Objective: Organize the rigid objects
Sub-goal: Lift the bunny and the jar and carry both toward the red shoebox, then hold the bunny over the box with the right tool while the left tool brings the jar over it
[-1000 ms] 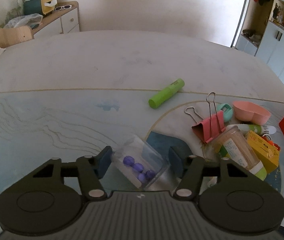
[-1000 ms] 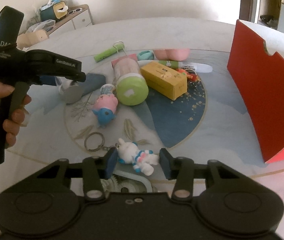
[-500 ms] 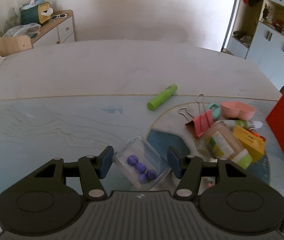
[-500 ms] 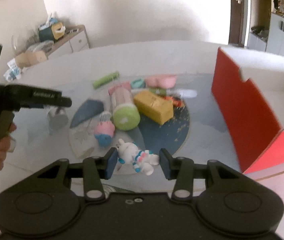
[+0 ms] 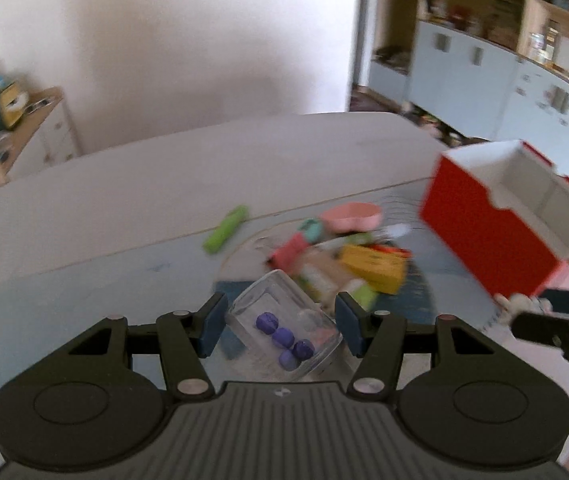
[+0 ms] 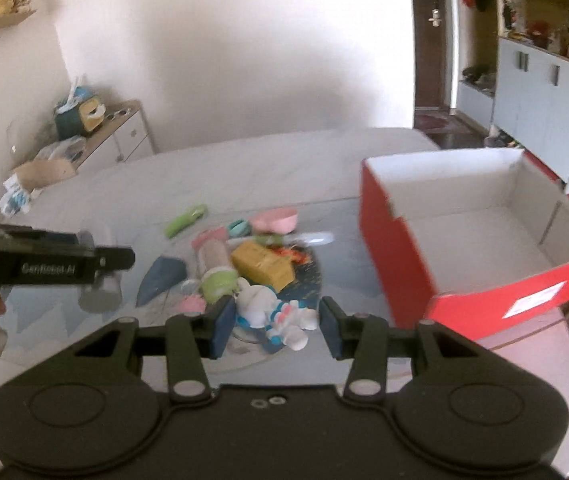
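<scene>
Bright washed-out daylight, heavy motion blur in left view, fisheye-bent edges.

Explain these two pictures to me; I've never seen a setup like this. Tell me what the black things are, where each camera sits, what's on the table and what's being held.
There is no robot here: a person holds a black pistol-grip tool with two fingers in each hand, and a fisheye camera on each tool looks along those fingers.

The left camera's picture shows the left gripper clamped on a clear jar with purple pieces inside. The right camera's picture shows the right gripper clamped on a small white figurine; the other tool appears at its left edge.

On the table lie a green marker, a pink dish, a yellow box, a green-capped bottle and other blurred bits. An open red box stands at the right.
</scene>
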The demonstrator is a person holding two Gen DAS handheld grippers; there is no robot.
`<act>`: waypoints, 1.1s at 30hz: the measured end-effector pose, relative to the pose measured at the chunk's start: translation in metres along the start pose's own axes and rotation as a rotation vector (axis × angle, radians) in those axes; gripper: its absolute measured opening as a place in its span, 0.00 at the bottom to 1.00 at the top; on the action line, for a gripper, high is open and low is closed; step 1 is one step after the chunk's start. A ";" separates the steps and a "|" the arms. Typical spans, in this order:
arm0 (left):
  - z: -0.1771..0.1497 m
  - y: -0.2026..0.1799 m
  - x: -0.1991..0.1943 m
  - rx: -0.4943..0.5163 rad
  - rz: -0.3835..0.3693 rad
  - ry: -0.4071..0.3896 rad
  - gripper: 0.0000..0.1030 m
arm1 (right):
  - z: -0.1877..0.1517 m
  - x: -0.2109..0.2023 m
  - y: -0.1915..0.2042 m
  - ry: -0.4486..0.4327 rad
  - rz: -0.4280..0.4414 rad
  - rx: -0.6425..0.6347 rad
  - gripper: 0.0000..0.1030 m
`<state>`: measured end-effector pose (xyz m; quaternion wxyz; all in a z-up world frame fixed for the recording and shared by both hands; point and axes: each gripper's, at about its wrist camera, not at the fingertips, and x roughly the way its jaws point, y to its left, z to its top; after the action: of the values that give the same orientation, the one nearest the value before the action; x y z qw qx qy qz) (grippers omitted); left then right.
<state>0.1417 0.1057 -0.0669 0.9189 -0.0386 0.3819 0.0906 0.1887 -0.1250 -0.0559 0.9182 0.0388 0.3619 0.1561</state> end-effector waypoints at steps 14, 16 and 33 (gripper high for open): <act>0.051 -0.098 -0.016 0.164 -0.181 -0.026 0.51 | 0.030 -0.020 -0.081 -0.077 -0.126 0.011 0.44; 0.058 -0.113 -0.011 0.179 -0.186 -0.031 0.48 | 0.033 -0.015 -0.097 -0.073 -0.131 0.009 0.44; -0.006 -0.207 0.030 0.436 -0.453 0.109 0.70 | 0.057 0.010 -0.185 -0.025 -0.062 -0.046 0.44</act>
<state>0.1984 -0.0940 -0.0922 0.8805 0.0702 0.4228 -0.2027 0.2821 -0.2946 -0.0549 0.9277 0.0083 0.3478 0.1352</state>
